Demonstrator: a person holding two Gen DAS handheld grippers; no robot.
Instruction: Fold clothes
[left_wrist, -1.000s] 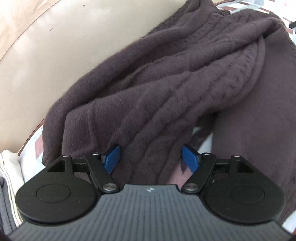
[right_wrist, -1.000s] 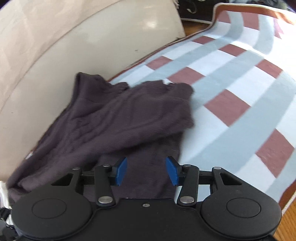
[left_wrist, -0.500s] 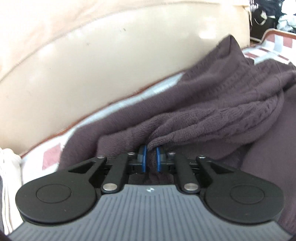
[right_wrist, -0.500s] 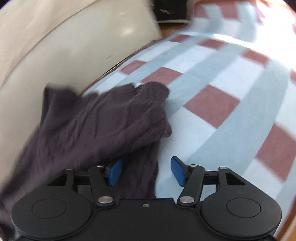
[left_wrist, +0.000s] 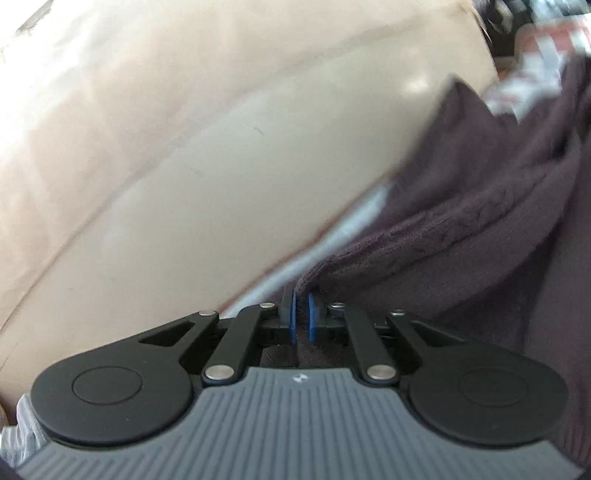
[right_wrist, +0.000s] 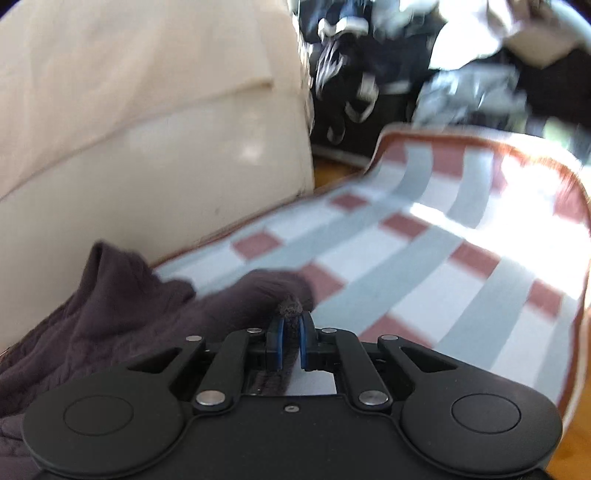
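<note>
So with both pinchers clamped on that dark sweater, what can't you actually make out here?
- Sweater: its full shape; left wrist view cuts it at the right edge, and the left gripper covers its near part.
- Dark heap beyond the checked rug: right wrist view, too blurred to identify.
- Sweater's near edge: hidden under the right gripper.

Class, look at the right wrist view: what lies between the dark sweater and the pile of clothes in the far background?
A bare stretch of checked blanket separates the sweater from the pile.
</note>
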